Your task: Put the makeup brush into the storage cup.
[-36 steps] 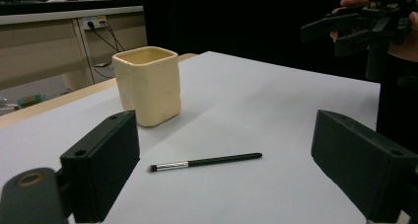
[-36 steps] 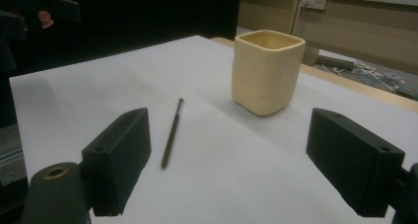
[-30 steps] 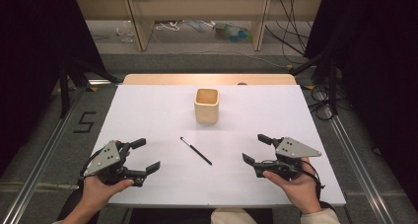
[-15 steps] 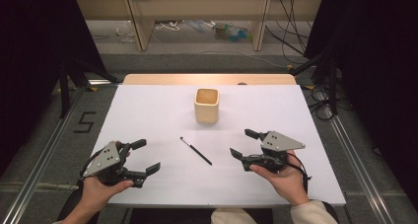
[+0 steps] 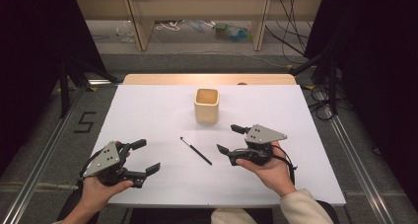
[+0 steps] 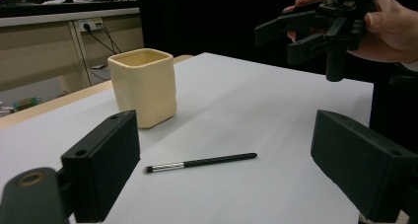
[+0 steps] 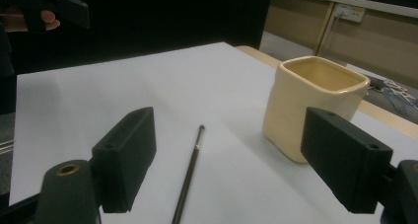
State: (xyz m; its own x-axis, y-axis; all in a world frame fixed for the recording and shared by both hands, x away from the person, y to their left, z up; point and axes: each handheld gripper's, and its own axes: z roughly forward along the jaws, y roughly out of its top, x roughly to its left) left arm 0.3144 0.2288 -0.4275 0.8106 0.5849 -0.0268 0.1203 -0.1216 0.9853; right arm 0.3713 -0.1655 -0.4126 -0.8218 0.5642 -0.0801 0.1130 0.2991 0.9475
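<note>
The right gripper (image 5: 230, 139) hovers just above the white table (image 5: 148, 110) with its jaws spread wide and nothing between them, held in the person's right hand (image 5: 268, 169). In the right gripper view the two black jaws frame a thin black makeup brush (image 7: 189, 172) that lies flat on the table straight ahead, its long axis running nearly along the line of sight, so the jaws stand either side of the handle. In the high view the brush (image 5: 195, 150) lies on a diagonal, its bristle end toward the far left and its handle end toward the near right, just left of the right gripper. The left gripper (image 5: 143, 157) is also open and empty, held low at the near left edge, well apart from the brush. A cream square ceramic cup (image 5: 206, 105) stands upright beyond the brush, apart from it. Judging by position, the right gripper is much the nearer to the brush and better lined up for a pick.
</note>
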